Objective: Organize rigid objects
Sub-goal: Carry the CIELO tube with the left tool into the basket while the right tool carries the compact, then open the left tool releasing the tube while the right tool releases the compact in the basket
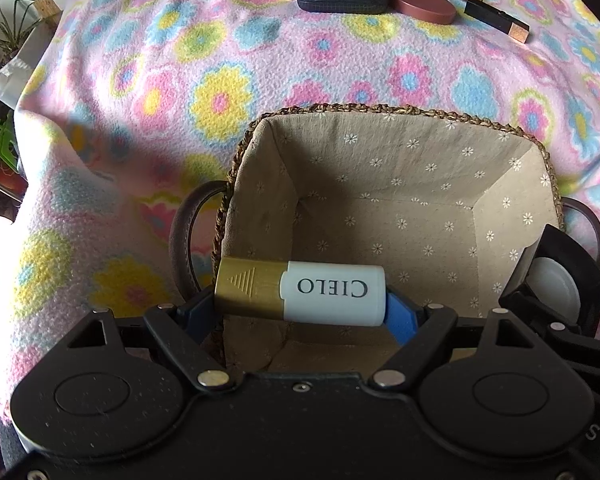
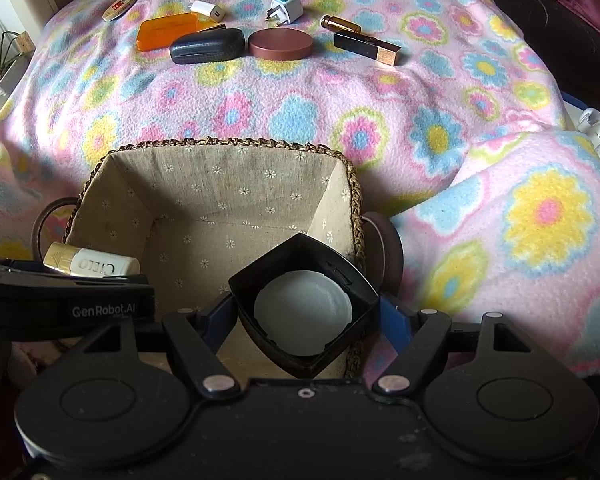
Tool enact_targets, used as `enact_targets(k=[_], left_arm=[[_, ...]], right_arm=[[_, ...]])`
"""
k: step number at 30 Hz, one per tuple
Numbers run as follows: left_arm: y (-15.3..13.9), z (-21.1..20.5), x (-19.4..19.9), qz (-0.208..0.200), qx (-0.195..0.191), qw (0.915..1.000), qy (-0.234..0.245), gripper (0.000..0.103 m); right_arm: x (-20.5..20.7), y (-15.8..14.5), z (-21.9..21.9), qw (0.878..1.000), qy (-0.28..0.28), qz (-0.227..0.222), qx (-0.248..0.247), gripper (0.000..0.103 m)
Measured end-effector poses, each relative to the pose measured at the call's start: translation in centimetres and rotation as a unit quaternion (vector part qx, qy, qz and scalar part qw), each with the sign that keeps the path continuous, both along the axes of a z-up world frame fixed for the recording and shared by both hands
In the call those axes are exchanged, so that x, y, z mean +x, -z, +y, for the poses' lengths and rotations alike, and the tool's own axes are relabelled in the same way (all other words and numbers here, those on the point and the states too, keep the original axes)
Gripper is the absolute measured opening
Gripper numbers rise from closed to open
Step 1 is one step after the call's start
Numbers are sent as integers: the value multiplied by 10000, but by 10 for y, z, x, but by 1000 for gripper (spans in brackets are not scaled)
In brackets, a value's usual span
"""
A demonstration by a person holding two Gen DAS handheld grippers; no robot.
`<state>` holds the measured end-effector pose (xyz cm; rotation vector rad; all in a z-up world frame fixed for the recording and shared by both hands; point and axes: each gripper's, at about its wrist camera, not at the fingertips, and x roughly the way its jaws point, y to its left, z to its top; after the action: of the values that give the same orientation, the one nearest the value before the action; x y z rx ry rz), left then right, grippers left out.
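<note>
My left gripper (image 1: 300,304) is shut on a white and gold CIELO tube (image 1: 300,292), held crosswise over the near left part of a woven basket (image 1: 380,110) with flowered cloth lining. The same tube (image 2: 94,263) shows at the left of the right wrist view. My right gripper (image 2: 306,312) is shut on a square black case with a white round inside (image 2: 304,308), held corner to corner above the basket's (image 2: 236,144) near right side. In the left wrist view that black case (image 1: 552,280) appears at the right edge.
On the flowered pink blanket (image 2: 380,128) beyond the basket lie an orange box (image 2: 166,32), a dark glasses case (image 2: 206,50), a brown round lid (image 2: 280,43), a black and gold lipstick (image 2: 366,46), two white plugs (image 2: 286,10) and a round tin (image 2: 120,6). Potted plants (image 1: 4,40) stand at the left.
</note>
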<state>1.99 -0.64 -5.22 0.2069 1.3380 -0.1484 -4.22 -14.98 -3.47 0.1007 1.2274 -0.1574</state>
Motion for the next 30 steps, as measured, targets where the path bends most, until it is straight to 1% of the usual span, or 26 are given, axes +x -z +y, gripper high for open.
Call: enact_targets(k=[14, 30], left_arm=[[1, 0, 1, 40, 54, 10000, 24, 80], [-1, 4, 0, 44, -34, 10000, -61, 81]], right_arm=[[1, 2, -1, 10000, 15, 45, 37, 77], [1, 2, -3, 9998, 142, -9, 137, 78]])
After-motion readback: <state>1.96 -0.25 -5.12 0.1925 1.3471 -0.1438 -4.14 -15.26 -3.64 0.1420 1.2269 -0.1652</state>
